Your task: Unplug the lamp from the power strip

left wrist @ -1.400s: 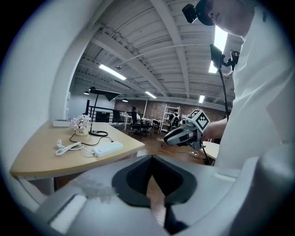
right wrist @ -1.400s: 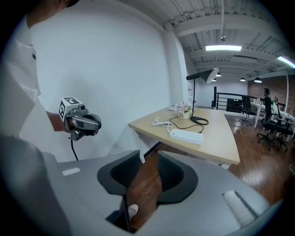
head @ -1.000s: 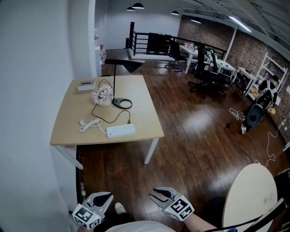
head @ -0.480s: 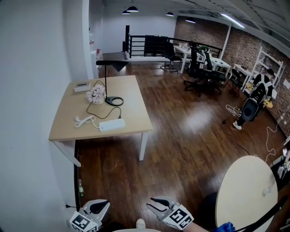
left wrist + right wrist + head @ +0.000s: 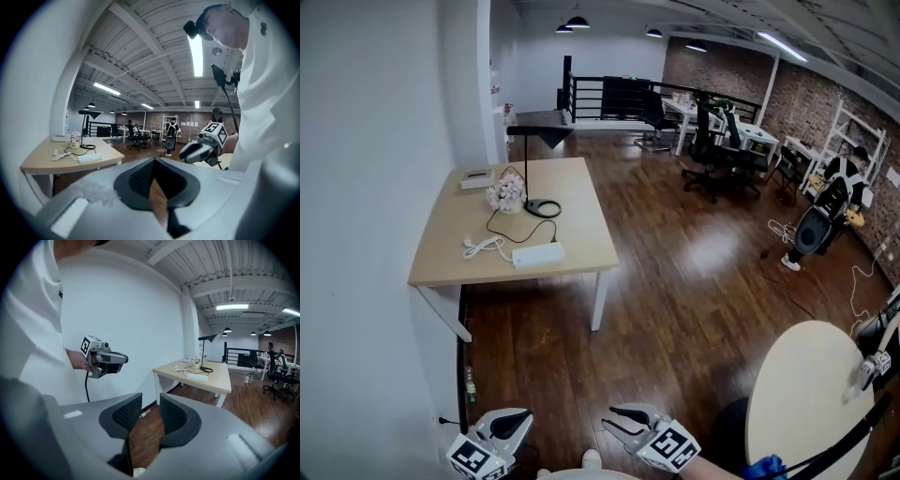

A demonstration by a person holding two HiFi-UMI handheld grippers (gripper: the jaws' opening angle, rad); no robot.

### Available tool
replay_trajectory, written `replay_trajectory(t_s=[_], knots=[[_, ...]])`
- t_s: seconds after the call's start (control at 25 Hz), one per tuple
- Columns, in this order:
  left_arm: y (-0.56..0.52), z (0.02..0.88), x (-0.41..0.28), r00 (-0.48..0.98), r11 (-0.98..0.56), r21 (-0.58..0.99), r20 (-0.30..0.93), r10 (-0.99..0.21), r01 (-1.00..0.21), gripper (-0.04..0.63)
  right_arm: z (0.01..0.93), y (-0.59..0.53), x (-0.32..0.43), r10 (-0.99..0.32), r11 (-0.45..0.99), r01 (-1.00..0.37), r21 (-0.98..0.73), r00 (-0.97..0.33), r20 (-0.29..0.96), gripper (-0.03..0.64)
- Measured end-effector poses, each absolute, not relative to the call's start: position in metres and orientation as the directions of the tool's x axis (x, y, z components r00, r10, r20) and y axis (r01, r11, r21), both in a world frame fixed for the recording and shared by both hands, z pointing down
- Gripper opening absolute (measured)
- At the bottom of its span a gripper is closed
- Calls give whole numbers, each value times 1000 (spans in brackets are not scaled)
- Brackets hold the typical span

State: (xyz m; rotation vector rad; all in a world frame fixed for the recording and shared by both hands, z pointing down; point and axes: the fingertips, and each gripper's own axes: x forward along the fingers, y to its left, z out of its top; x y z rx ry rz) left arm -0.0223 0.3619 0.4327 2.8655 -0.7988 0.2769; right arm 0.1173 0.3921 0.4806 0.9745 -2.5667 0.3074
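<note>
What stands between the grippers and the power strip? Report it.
Nothing visible. Only wood floor lies between the left gripper, the right gripper and the table; the power strip lies by the table's near edge, the lamp behind it.

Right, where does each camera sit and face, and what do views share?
Head view: on head, down at table; left tool, right tool show below.
Left gripper view: on left tool, sees table; own jaws, right tool show.
Right gripper view: on right tool, sees table; own jaws, left tool show.
Shared: table, power strip.
</note>
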Motion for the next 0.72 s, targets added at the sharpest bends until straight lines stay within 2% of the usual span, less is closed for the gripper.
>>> replay_trajectory(t_s=[0.12,0.32,0.72], knots=[[367,432,-30,834,-838,107,219,-506,-536,6,478,392,111,-581,745,-664,-63,-692,429,123],[370,430,-37,825,-829,104,224,-519,-550,6,469,387,105,-596,746,-663,-69,-710,375,121],[355,438,-43,807,-812,98,230,-545,-576,6,481,374,112,-583,747,-661,-71,-703,408,118]])
